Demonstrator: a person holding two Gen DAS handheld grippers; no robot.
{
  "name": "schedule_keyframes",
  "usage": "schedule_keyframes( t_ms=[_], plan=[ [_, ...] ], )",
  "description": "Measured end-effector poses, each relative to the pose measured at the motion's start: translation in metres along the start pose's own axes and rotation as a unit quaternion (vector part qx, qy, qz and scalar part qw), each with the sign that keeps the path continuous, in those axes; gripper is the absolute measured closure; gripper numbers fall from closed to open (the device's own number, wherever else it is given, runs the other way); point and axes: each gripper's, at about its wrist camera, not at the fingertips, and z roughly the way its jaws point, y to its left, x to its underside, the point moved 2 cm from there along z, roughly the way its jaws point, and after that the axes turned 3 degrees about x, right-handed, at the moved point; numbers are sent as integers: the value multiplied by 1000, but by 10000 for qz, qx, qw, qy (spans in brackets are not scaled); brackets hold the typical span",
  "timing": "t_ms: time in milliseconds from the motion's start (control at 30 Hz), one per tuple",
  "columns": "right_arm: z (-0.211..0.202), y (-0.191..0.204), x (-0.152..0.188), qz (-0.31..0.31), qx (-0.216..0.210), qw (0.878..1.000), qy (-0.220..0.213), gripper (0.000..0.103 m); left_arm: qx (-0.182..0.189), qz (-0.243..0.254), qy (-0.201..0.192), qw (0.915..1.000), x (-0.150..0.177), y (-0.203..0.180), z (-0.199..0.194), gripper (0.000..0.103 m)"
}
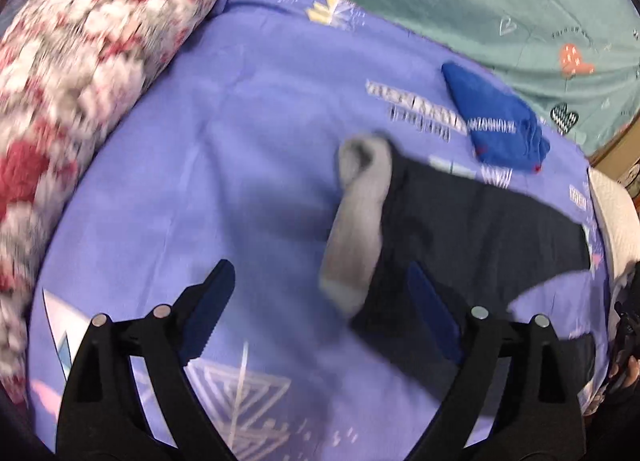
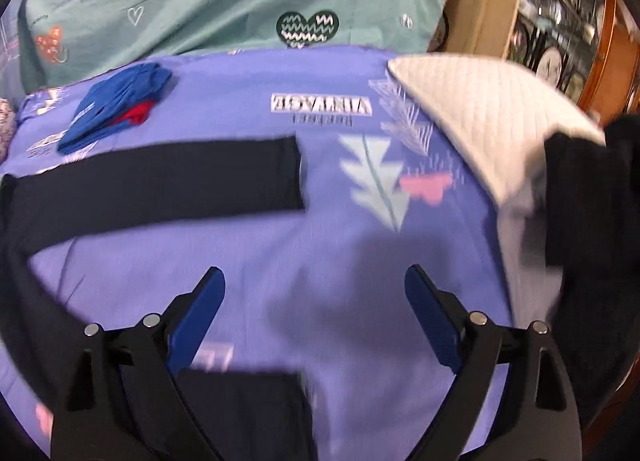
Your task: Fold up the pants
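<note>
Okay, both my grippers hang wide apart, empty. Dark pants (image 2: 160, 177) lie spread on the purple sheet (image 2: 320, 261): waistband (image 1: 360, 213) runs lengthwise ahead between left gripper (image 1: 316, 313) jaws; near leg hem (image 2: 244, 413) just under right gripper (image 2: 316, 317), legs crosswise.

Dark navy pants (image 2: 160, 177) lay spread flat on the bed, unfolded. Right wrist view: two legs apart in a V, upper leg running across to a square cuff near the middle, lower leg's cuff (image 2: 248, 413) at the bottom edge, bare bed between them. Left wrist view: pants (image 1: 480, 217) were blurred, and the waist end showed a grey lining (image 1: 360, 221) turned out and rolled over along its edge. No folds made yet.
</note>
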Motion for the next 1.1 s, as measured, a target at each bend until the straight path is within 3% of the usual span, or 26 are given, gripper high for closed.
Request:
schedule_keyframes(
  t_ms=[133, 333, 367, 400, 467, 667, 767, 833, 867, 900, 967, 1100],
  plan=[
    [-8, -6, 61, 319, -537, 9974, 365, 12, 108, -138, 274, 9995, 44, 9, 15, 14],
    [9, 18, 95, 315, -586, 9946, 798, 15, 530, -105, 561, 9970, 67, -19, 38, 14],
    [11, 22, 95, 233, -554, 9946, 845, 35, 591, -14, 574, 9966, 68, -30, 41, 14],
    [12, 27, 96, 94, -501, 9947, 898, 62, 624, 34, 572, 9964, 68, -37, 43, 14],
    [13, 35, 92, -90, -474, 9950, 870, 85, 720, 60, 583, 9957, 61, -54, 50, 14],
    [-9, -13, 50, 675, -93, 9977, 59, 98, 1159, 87, 310, 9927, -2, -105, 48, 16],
    [2, -40, 45, 1079, 12, 9941, 118, 98, 972, 431, 335, 9938, -30, -132, 50, 15],
    [10, -43, 54, 1241, -260, 9915, 299, 94, 848, 491, 331, 9946, -36, -136, 47, 15],
    [10, -35, 61, 1125, -326, 9925, 359, 81, 876, 522, 353, 9942, -35, -134, 42, 15],
    [8, -26, 68, 920, -319, 9945, 384, 49, 869, 575, 351, 9939, -33, -132, 37, 15],
    [2, -10, 78, 539, -233, 9977, 342, 18, 742, 684, 318, 9944, -25, -121, 28, 14],
    [13, 14, 84, 59, -502, 9969, 597, 17, 414, 424, 424, 9973, 4, -74, 17, 14]
  ],
)
